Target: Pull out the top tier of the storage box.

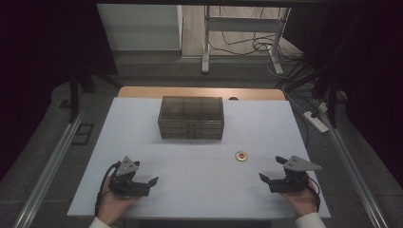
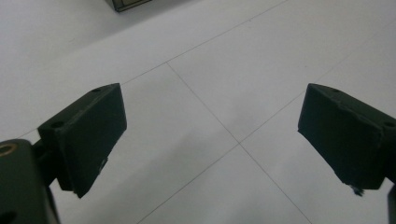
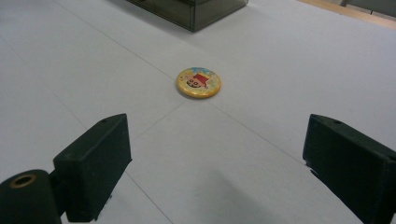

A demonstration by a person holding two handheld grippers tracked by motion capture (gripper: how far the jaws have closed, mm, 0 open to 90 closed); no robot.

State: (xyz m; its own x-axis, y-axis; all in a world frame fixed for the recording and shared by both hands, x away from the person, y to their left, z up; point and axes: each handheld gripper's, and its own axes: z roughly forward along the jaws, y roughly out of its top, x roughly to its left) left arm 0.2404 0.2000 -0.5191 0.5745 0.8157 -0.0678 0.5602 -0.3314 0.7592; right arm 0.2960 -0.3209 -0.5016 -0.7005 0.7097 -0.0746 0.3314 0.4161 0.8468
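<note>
Badge (image 3: 198,82), round, yellow-rimmed, printed with a small red-hatted figure; one item. Lies flat on the white worktop (image 1: 199,175), in the high view at about 4 o'clock from the smoky translucent drawer box (image 1: 191,117) and well apart from it. Nearest tool: right tool (image 1: 268,170), at roughly 4 o'clock from the badge, near but not touching; its jaws stand wide apart and empty, and in the right gripper view the badge sits ahead at 12 o'clock, between the lines of the two jaws.

Left tool (image 2: 212,140): jaws likewise spread, holding nothing, over bare worktop at the near left, well apart from the badge.

Handling, by judgement: light, stiff, thin, with a domed glossy face likely to be slippery; not fragile, though the print may scuff. Low profile gives little to grip from above. Best hold is across the rim, one jaw at each opposite edge, jaw tips brought down to the worktop surface before closing. A pinch set too high may ride up over the dome and flick the badge away; it may also slide on the smooth sheet if nudged from one side.
</note>
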